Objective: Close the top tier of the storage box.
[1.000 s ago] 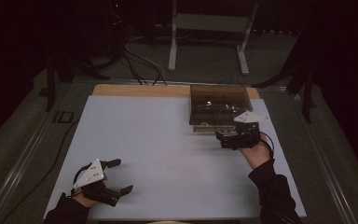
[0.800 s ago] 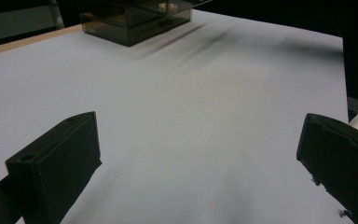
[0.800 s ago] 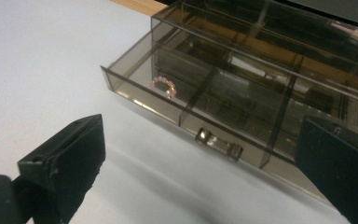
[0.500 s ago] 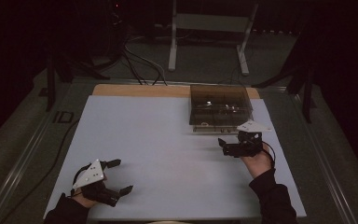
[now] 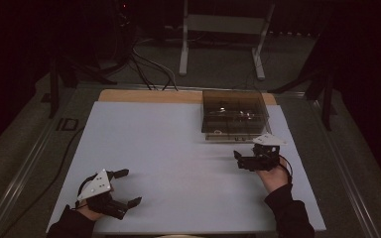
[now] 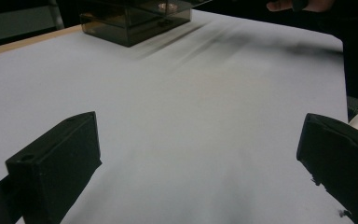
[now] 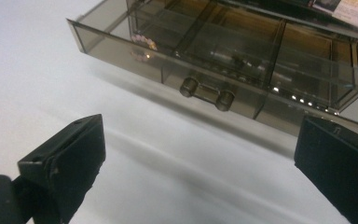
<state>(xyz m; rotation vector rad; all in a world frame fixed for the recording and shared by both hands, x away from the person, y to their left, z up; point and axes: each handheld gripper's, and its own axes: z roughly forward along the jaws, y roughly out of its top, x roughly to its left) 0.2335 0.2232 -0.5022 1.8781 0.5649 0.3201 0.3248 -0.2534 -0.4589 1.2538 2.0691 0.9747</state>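
The left tongs (image 5: 127,187) rest near the front left corner of the white worktop (image 5: 168,148), jaws spread wide and empty, well apart from everything else. At the far right stands a smoky clear drawer box (image 5: 234,114), its contents too dim and glare-streaked to name (the right gripper view cuts off its right end). Just before its two-knobbed drawer handle (image 7: 207,93), the right tongs (image 5: 238,159) gape wide, gripping nothing.

L gripper (image 5: 127,187) jaws wide, R gripper (image 5: 237,160) jaws wide
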